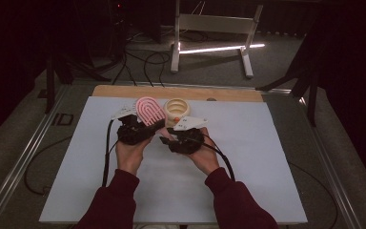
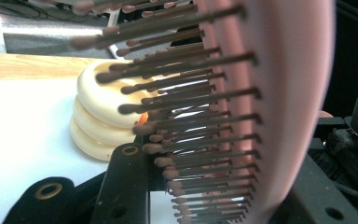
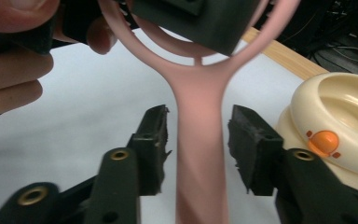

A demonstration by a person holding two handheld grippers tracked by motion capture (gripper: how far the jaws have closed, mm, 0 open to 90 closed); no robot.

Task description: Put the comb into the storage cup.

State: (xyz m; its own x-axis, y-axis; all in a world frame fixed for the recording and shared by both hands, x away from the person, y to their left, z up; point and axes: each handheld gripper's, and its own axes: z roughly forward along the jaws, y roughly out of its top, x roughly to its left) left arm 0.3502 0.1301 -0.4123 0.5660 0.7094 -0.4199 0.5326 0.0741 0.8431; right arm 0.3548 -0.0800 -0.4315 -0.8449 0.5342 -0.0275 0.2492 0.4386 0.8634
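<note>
Pink hairbrush [image 1: 150, 110] is held off the desk [image 1: 248, 157], near the middle of its far half. In the high view its rounded head lies toward the far side and slightly left; the long axis runs from there back and to the right, toward the right tool [image 1: 170, 134]. The bristles [image 2: 186, 121] are dark with rounded tips; in the left gripper view they stand out sideways from the pink pad.

Left tool [image 1: 145, 125]: closed on the head of the hairbrush, one jaw among the bristles, the other behind the pad.

Right tool: jaws parted. In the right gripper view the handle [image 3: 200, 154] runs straight up between the two pads, with a clear gap on either side; neither pad touches it.

Cream ringed holder [image 1: 177, 109] with an orange button [image 3: 324, 141] stands on the desk just right of the brush head, near the far wooden edge [image 1: 124, 90]. Whether brush and holder touch cannot be told.
</note>
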